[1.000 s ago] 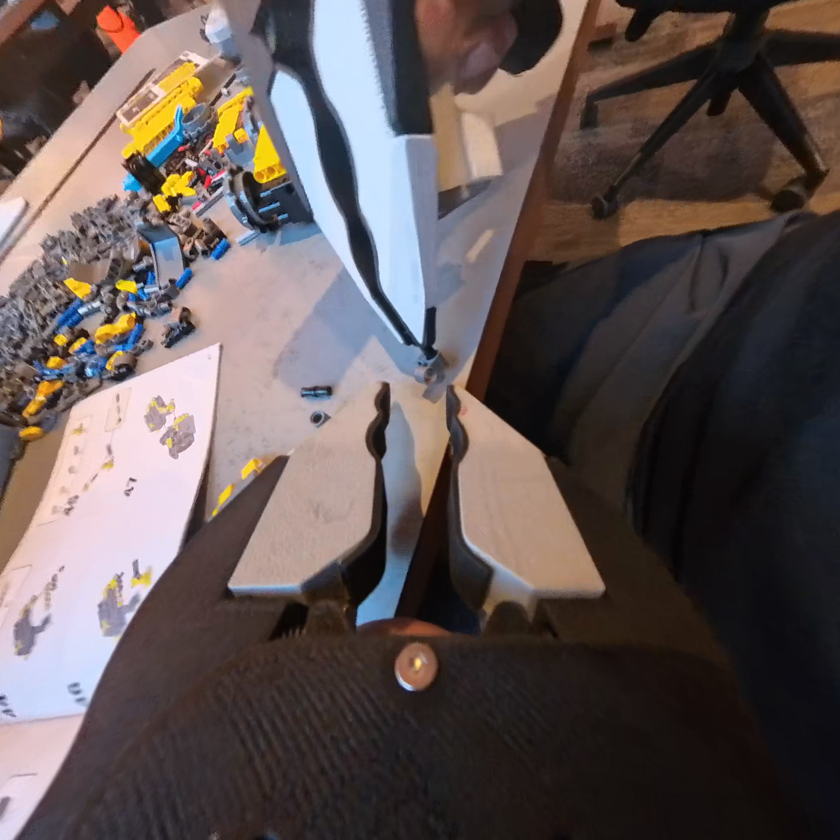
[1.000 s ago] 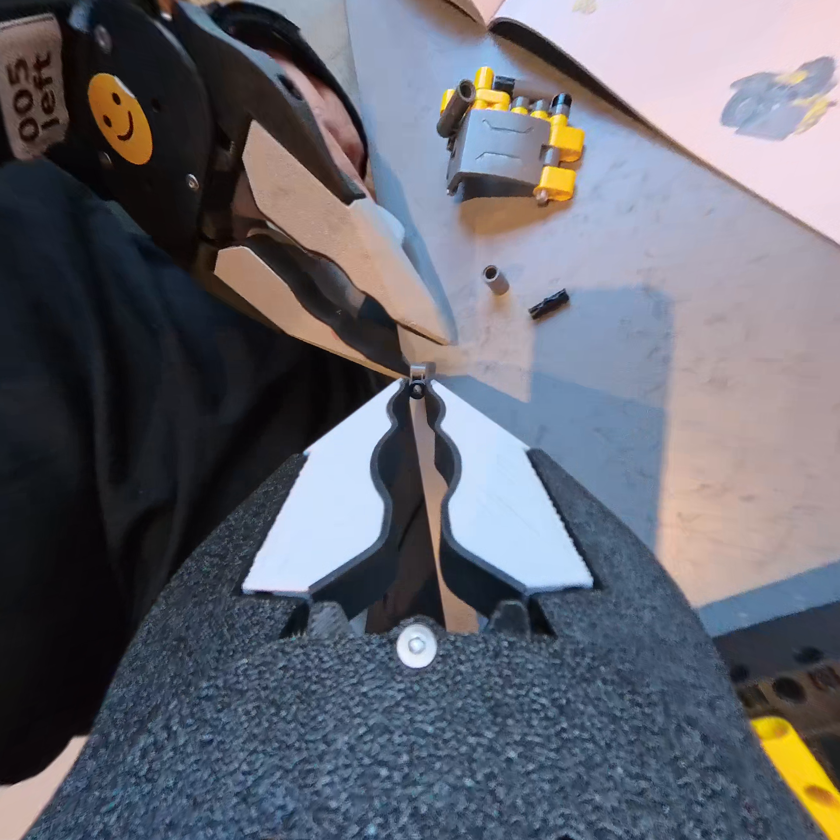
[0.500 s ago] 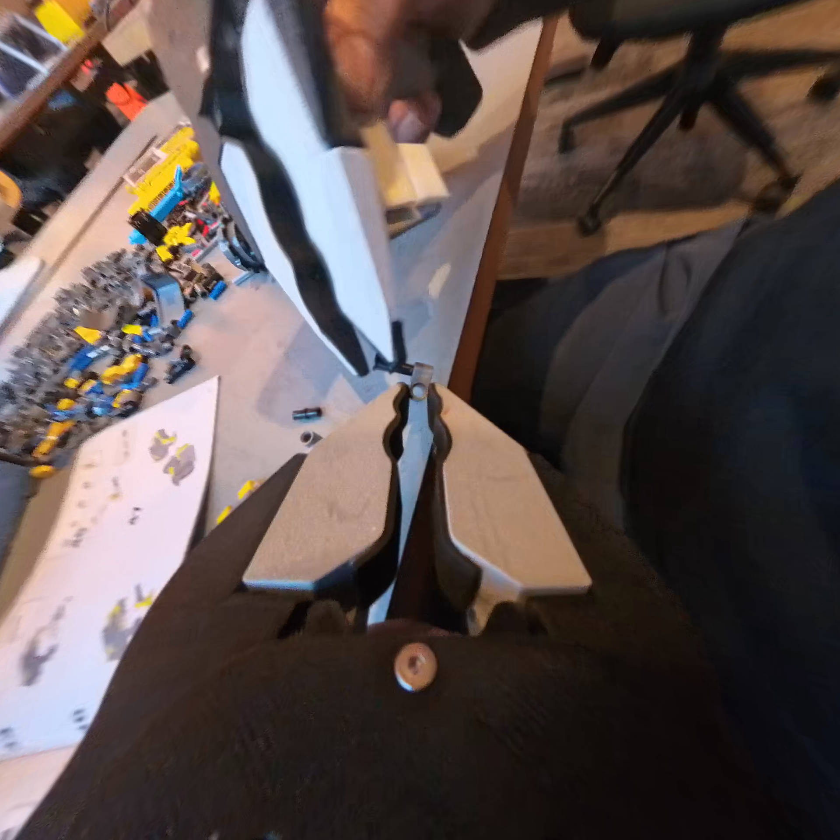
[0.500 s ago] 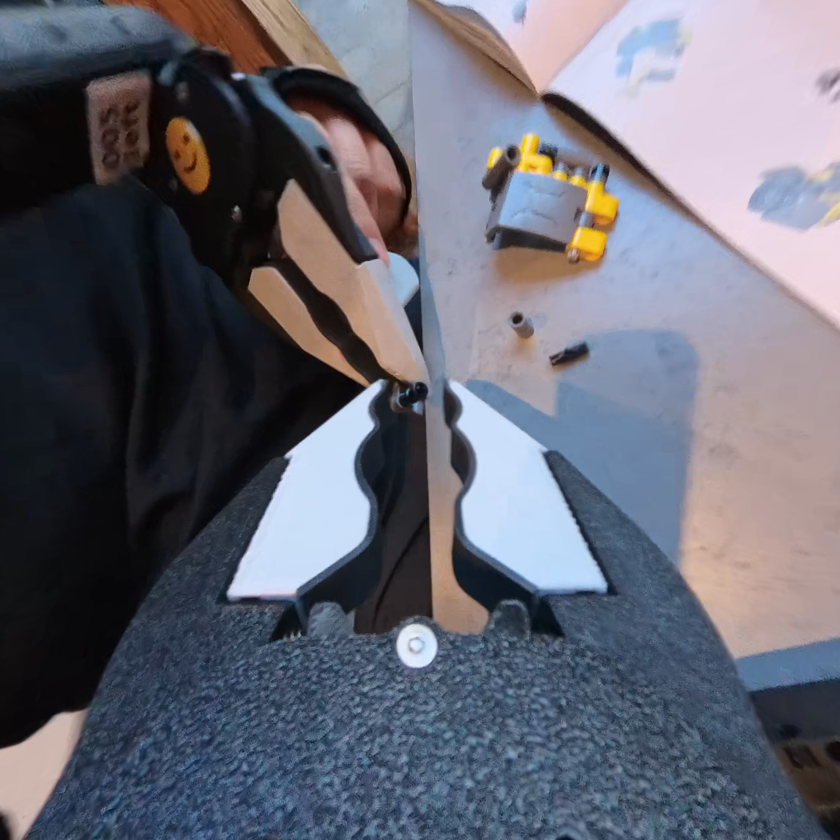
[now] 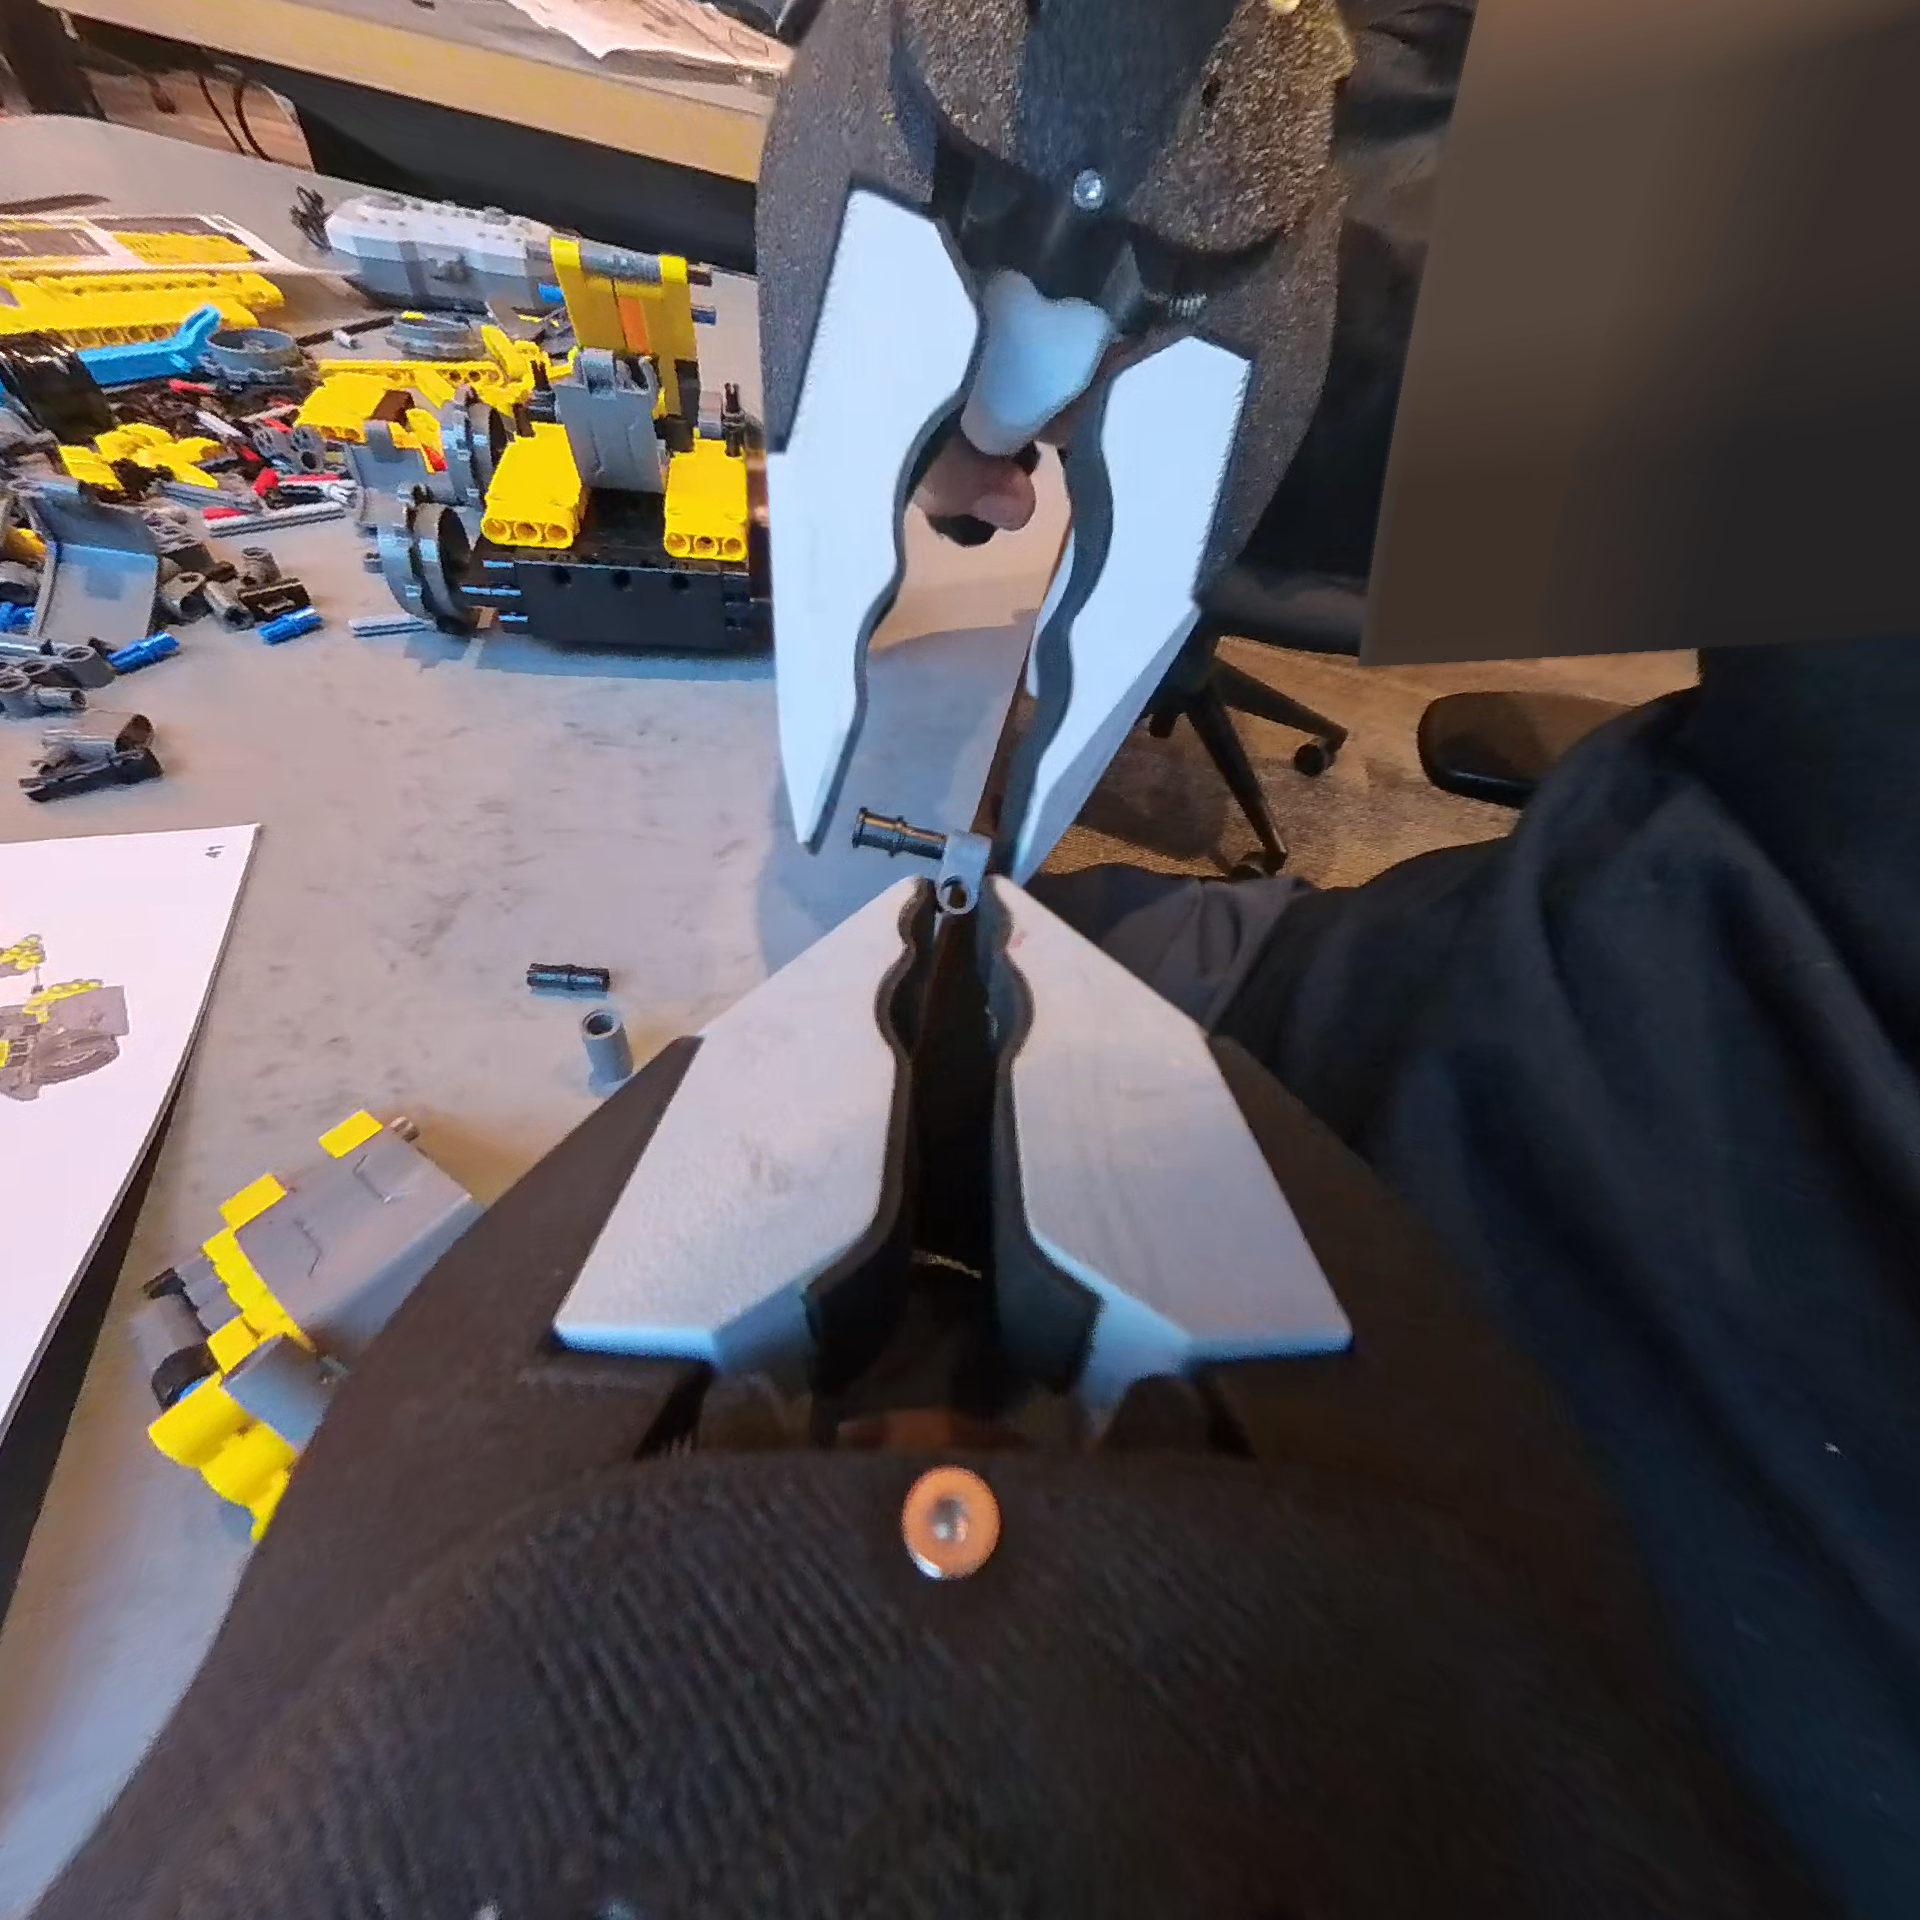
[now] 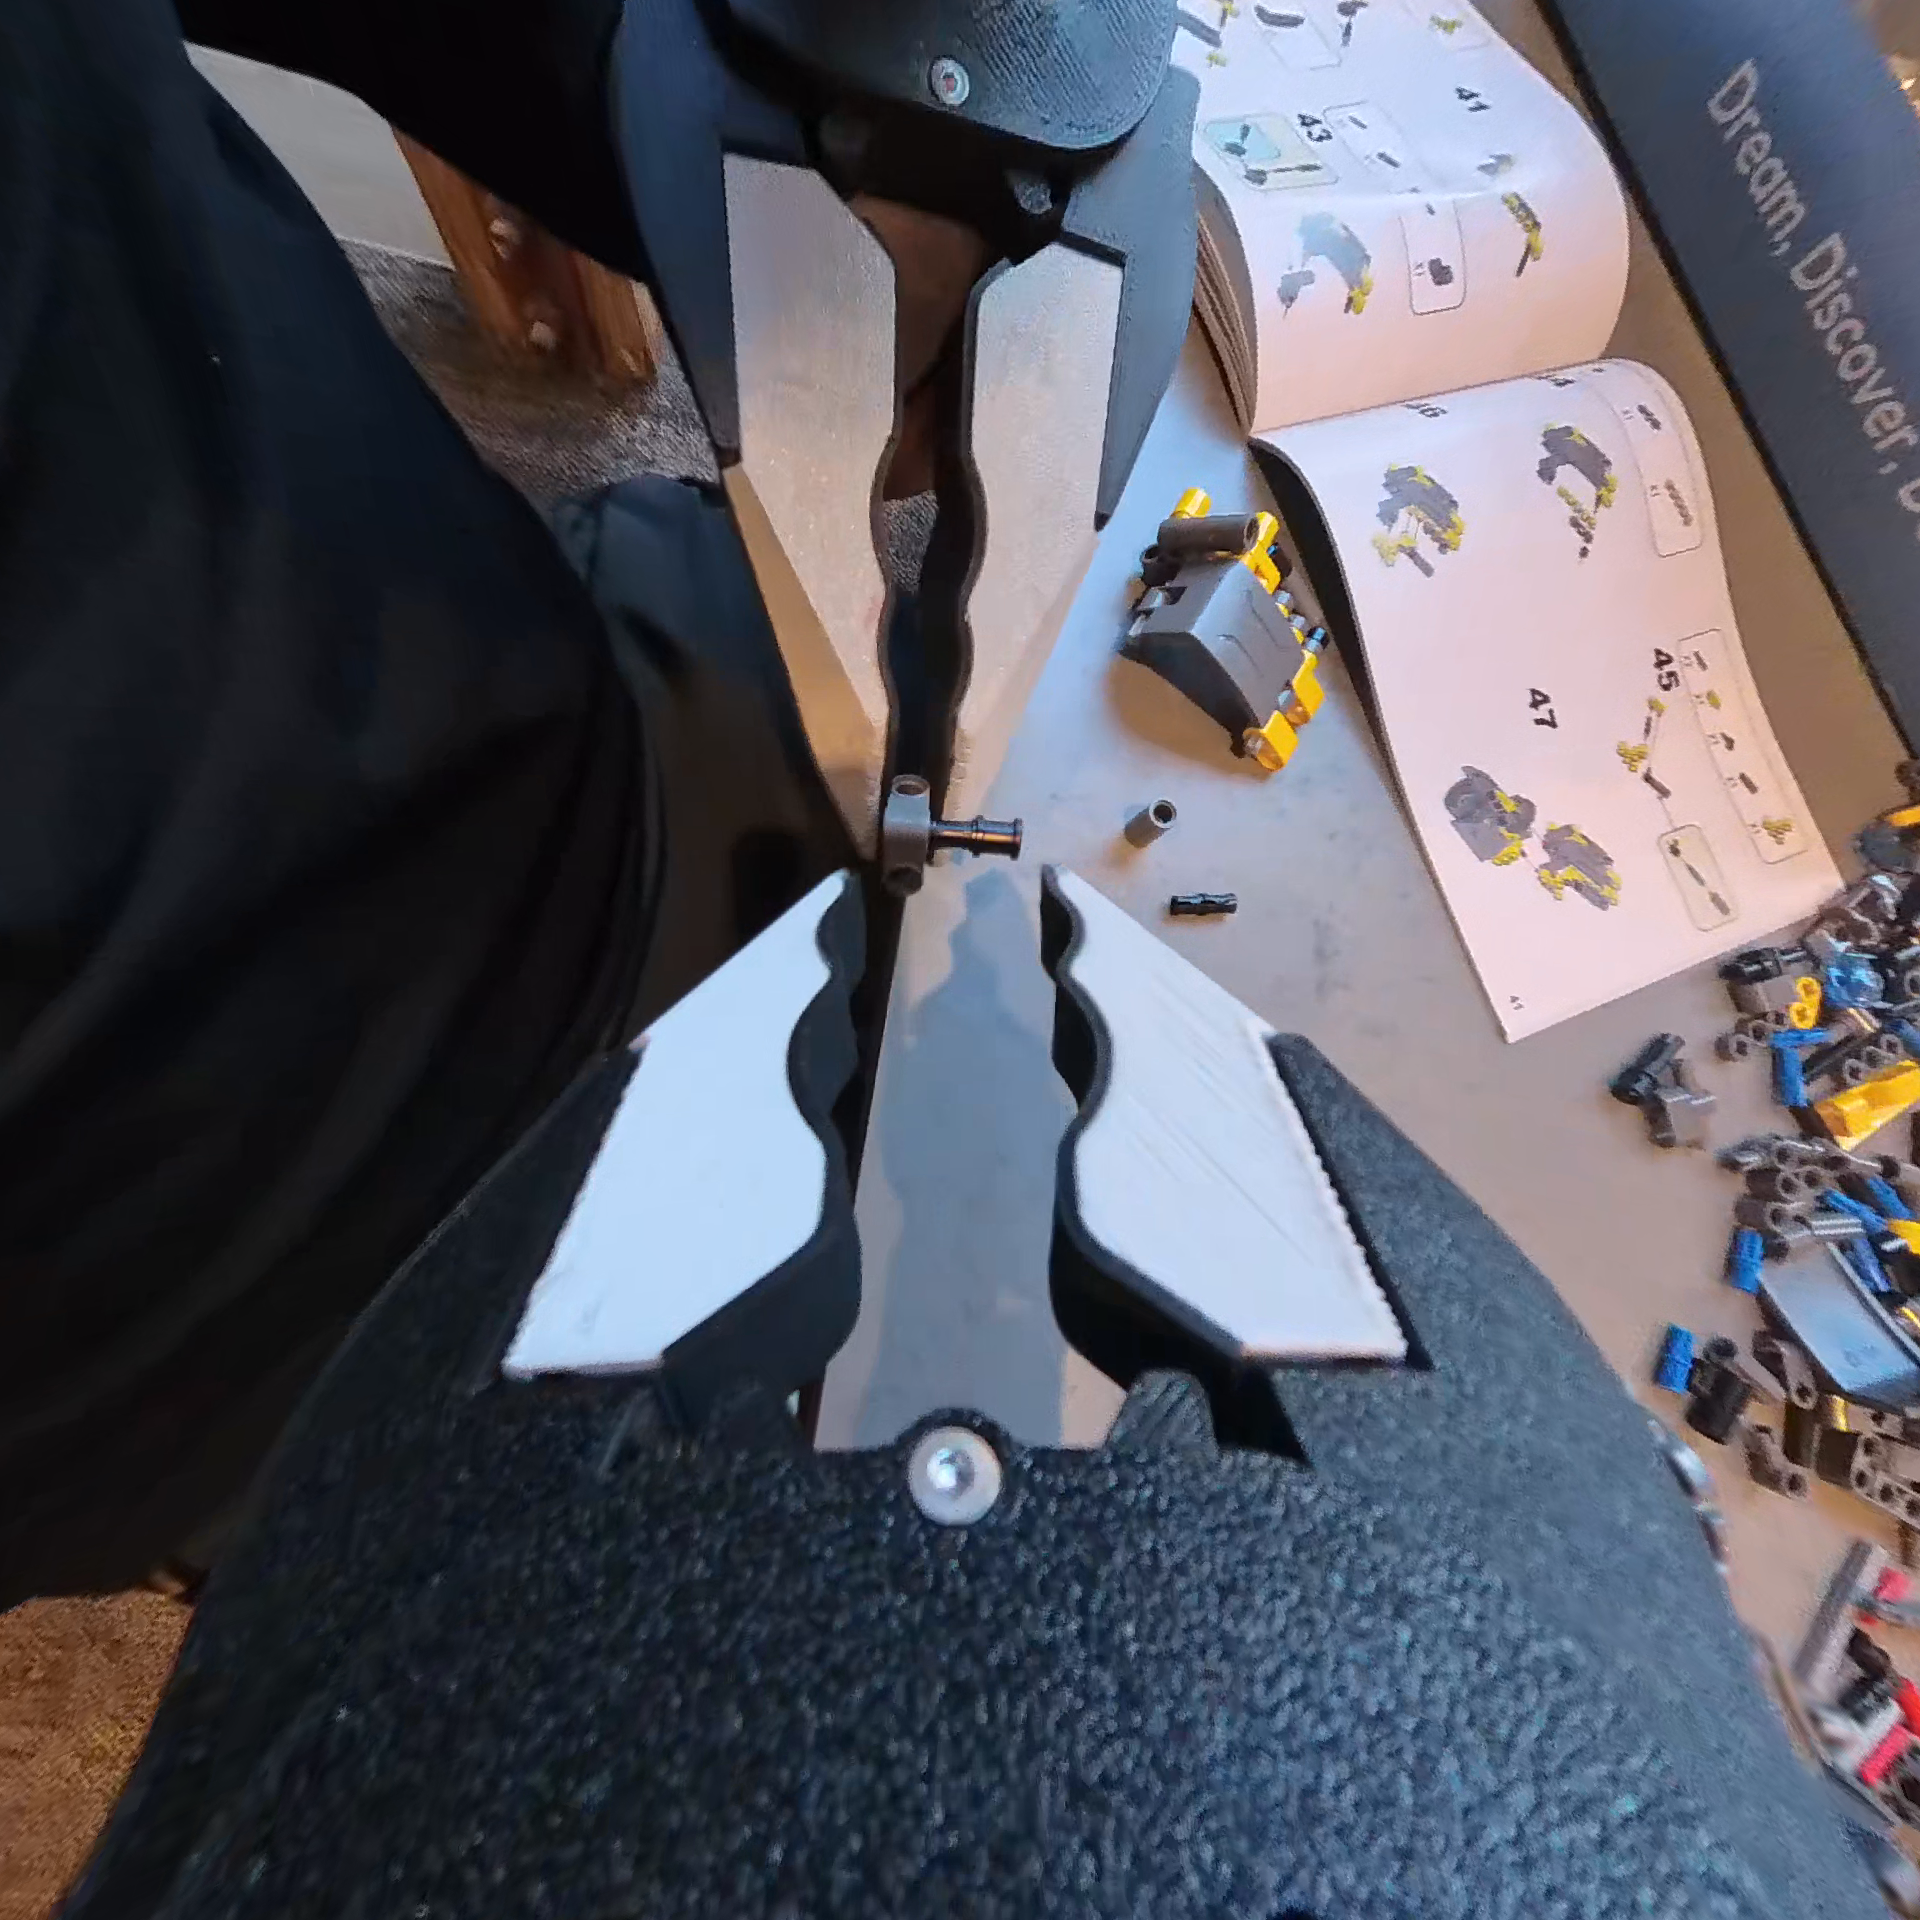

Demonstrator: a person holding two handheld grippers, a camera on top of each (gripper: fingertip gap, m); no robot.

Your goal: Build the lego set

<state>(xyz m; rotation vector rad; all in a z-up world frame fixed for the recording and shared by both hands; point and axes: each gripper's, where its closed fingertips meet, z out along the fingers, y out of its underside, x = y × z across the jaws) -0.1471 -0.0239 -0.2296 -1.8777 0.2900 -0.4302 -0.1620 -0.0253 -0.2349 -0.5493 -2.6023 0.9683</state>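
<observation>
My left gripper (image 5: 956,891) is shut on a small grey connector (image 5: 958,862) with a black pin (image 5: 891,833) sticking out of its side. It holds them in the air near the table's edge. My right gripper (image 6: 948,883) is open and empty, pointing tip to tip at the left one. Its fingertips (image 5: 808,831) straddle the pin without touching it. The right wrist view shows the connector (image 6: 904,831), the pin (image 6: 977,831) and the left gripper (image 6: 920,774) above them.
On the grey table (image 5: 436,810) lie a loose black pin (image 5: 568,977), a grey bush (image 5: 606,1041), a grey and yellow subassembly (image 5: 296,1247), an open instruction booklet (image 6: 1507,623), a yellow model (image 5: 613,488) and a pile of parts (image 6: 1818,1195). An office chair (image 5: 1236,748) stands beyond the edge. My left and right fingertips are right by each other.
The connector has passed from my right gripper to my left. The left gripper closed on it, then the right opened and let go. Both grippers turned to face each other.
</observation>
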